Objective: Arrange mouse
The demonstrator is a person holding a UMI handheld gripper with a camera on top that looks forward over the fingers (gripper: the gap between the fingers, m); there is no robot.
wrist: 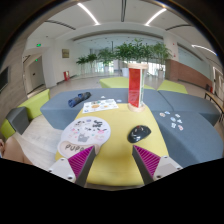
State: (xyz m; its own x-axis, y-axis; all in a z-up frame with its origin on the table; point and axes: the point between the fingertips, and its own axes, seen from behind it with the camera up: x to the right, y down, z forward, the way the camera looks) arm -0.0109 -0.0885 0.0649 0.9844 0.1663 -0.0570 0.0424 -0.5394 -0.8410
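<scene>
A black computer mouse (139,132) lies on a yellow mat (118,142) on the blue-grey table, just ahead of my right finger. A round white mouse pad with cartoon prints (86,131) lies to the left of the mouse, ahead of my left finger. My gripper (114,160) is open and empty, its magenta pads (82,158) apart over the yellow mat, short of the mouse.
A tall red cup or can (134,86) stands further back on the yellow mat. A printed sheet (99,104) and a dark object (78,99) lie behind left. Small cards (174,122) lie at right. Green chairs (30,106) stand at left, plants behind.
</scene>
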